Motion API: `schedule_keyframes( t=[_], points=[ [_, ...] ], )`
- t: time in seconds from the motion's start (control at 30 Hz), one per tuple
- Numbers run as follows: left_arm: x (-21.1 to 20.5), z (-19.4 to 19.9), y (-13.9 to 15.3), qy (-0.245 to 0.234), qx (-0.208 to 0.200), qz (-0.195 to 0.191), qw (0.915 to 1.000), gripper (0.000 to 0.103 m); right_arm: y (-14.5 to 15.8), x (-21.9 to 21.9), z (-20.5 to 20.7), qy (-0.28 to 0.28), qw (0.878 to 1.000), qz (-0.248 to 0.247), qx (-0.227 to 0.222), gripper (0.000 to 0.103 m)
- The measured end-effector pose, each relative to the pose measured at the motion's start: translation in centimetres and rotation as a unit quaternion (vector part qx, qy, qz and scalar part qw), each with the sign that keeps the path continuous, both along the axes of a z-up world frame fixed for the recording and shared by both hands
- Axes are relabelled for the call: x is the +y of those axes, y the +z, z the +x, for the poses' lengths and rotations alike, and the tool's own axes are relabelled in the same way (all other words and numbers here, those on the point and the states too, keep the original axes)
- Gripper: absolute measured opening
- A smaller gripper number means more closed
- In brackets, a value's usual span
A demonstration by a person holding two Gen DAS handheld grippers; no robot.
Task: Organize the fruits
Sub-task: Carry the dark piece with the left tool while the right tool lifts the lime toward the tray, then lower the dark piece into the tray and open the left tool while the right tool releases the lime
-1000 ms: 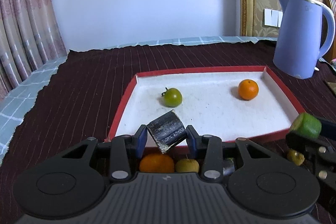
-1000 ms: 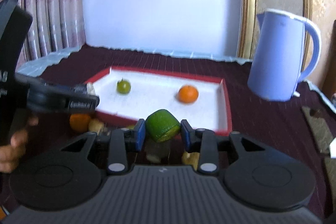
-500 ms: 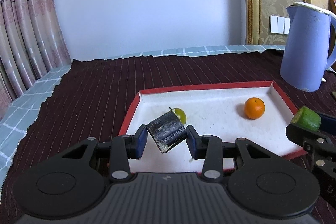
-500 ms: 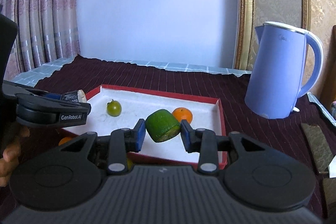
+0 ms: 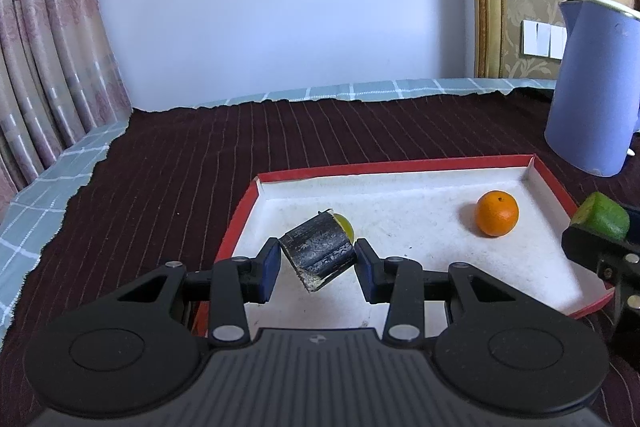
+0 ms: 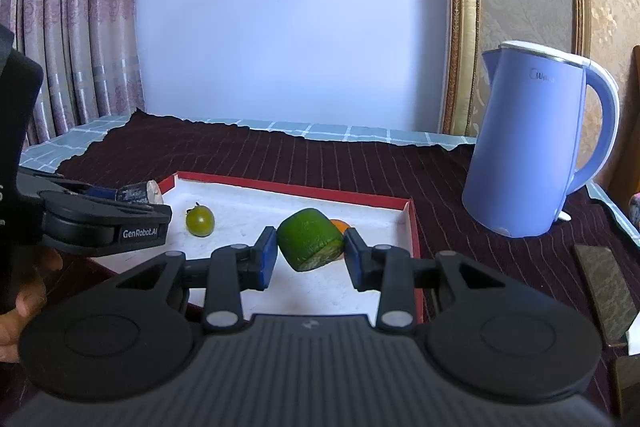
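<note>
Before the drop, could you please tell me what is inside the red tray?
Inside the red tray lie an orange and a small green tomato. The held dark piece and green piece cover part of its floor.

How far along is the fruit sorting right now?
Done: an orange and a small green fruit sit in the red tray. In hand: the left claw holds a dark chunk, the right claw a green piece. Left: setting both down.

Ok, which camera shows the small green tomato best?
The right wrist view: the tomato sits in full sight on the tray. In the left wrist view the dark piece hides nearly all of it, only a sliver showing.
</note>
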State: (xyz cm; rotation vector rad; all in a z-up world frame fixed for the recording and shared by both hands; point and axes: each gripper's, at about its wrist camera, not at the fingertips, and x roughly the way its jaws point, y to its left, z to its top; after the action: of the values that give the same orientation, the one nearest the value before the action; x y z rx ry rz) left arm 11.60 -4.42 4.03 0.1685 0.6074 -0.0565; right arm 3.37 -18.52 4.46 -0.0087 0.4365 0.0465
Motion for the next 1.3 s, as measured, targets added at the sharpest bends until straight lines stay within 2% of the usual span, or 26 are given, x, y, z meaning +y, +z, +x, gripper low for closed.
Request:
schedule_keyframes(
  t=[0.8,1.3],
  points=[
    [-1.8,5.8,-2.8,0.007,0.042,0.022,0.9989,0.039,-0.8,-1.5,3.1,-0.016,1.0,0.002,0.022,0.034],
    [-3.4,7.9,-2.6,0.004,0.044,0.03,0.9986,0.04,-1.2,-1.8,3.8,-0.025,0.999,0.003,0.03,0.034]
  ],
)
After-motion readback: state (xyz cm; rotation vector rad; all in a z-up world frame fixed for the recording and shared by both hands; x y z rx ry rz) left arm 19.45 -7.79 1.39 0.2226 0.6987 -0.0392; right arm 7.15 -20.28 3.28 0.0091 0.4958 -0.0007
